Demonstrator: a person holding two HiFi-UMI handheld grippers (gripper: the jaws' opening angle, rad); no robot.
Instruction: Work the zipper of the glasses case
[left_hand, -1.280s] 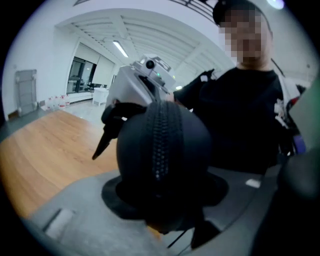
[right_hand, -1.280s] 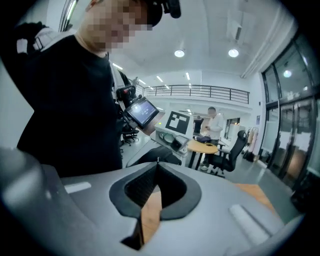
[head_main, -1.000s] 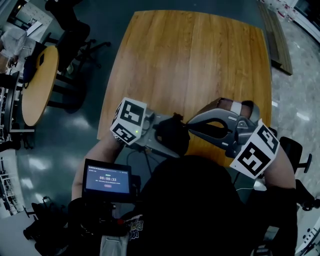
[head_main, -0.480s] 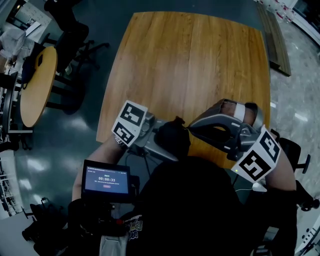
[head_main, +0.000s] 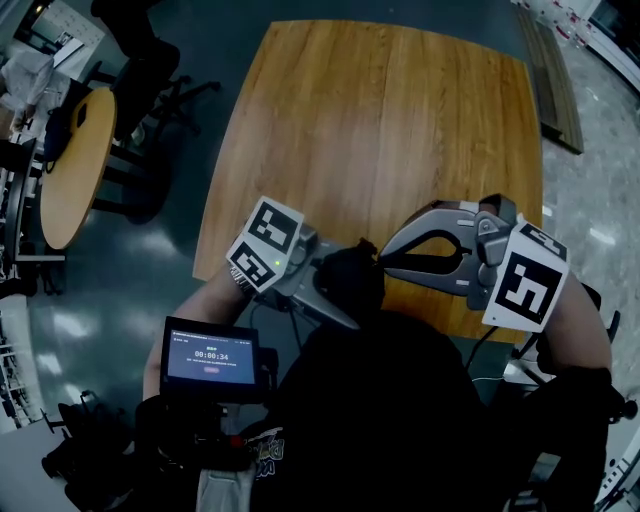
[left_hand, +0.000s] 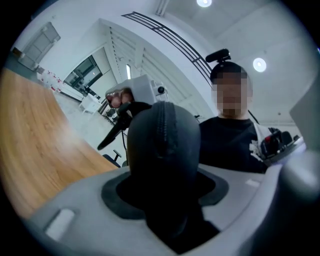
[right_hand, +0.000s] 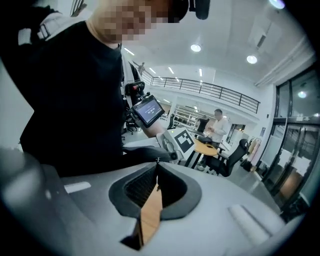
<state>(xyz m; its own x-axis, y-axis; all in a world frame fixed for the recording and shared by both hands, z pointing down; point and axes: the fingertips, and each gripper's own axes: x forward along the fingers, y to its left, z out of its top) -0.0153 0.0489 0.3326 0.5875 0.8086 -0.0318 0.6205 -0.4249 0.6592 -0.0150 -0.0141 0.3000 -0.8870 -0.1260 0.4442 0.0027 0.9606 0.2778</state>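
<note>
Since the earlier frame my right gripper (head_main: 382, 262) has rolled in place: its marker cube (head_main: 527, 278) now sits higher and faces more squarely upward, while the tips have stayed at the same spot. The left gripper (head_main: 338, 287) has barely shifted.

The dark glasses case (left_hand: 161, 145) is held in the air between the two grippers, close in front of the person's chest and just off the near edge of the wooden table (head_main: 400, 120). My left gripper is clamped around it. In the left gripper view the case stands upright between wide-set jaws, with the zipper (left_hand: 161, 122) running up the middle of its rounded end, and the seam looks closed there.

My right gripper is clenched, with its jaws meeting tip to tip right at the upper edge of the case. A tiny pale speck shows at the tips in the right gripper view. It may be the zipper pull, but it is too small for me to tell whether it is nipped.

I judge this to be the start of the unzipping step: the grip at the slider has been taken and the pull has not yet begun. The next move calls for drawing the right gripper along the seam and following the curve of the case while the left holds it steady. The pull should run in line with the teeth so the grip does not slip.
</note>
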